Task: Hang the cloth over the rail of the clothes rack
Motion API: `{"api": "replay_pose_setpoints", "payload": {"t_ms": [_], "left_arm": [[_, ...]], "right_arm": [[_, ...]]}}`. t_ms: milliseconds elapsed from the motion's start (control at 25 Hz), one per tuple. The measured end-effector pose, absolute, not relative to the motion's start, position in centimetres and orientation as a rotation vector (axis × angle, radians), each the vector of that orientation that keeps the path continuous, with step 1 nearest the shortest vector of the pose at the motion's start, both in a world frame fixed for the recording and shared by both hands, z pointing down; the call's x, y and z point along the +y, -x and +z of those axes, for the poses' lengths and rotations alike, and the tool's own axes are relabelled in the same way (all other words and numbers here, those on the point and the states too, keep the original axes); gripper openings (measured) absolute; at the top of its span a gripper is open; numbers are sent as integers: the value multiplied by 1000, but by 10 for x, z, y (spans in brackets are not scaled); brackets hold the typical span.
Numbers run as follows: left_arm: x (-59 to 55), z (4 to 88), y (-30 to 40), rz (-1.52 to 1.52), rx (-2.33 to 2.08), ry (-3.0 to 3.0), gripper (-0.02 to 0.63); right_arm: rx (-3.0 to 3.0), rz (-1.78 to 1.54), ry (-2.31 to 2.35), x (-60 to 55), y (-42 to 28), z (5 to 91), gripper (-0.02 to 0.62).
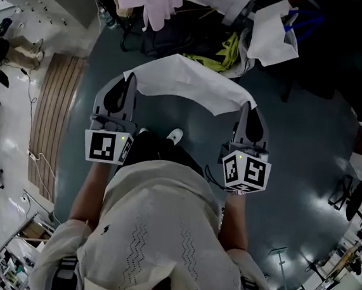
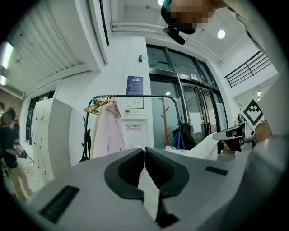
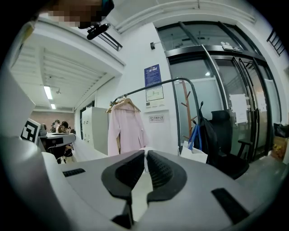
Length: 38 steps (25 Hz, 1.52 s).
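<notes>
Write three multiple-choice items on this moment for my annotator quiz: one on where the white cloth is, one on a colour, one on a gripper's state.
1. Where is the white cloth?
A. Held up between the left gripper and the right gripper
B. Draped over the rack's rail
C. Lying on the floor

2. What colour is the garment hanging on the clothes rack?
A. Orange
B. Pink
C. Green

3. How is the left gripper?
A. Open and empty
B. Shut on the white cloth
C. Shut on a hanger

Answers:
1. A, the head view shows each gripper holding one end.
2. B, it hangs pale pink under the rail.
3. B, its own view shows the jaws together with white cloth pinched between them.
</notes>
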<state>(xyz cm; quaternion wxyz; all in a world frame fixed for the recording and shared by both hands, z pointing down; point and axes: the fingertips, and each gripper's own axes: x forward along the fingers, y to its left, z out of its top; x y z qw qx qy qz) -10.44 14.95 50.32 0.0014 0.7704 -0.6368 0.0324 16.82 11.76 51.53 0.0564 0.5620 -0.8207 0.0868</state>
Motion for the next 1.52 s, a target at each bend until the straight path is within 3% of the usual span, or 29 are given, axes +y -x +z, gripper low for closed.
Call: {"api": "replay_pose_setpoints", "payload": {"t_ms": [400, 840, 1080, 1520], "left_arm": [[47, 507, 112, 74, -1919, -2470, 20], [-149, 524, 157, 62, -1715, -2584, 20], [-231, 476, 176, -12, -1669, -2700, 20], [-271, 326, 176, -333, -1846, -2893, 20]], "right_arm": [[-2392, 257, -1808, 40, -173, 518, 32], [-2203, 268, -1976, -115, -138, 525, 32], [-2206, 201, -2085, -178, -132, 478, 32], [-2386, -195, -2093, -243, -152, 326, 32]]}}
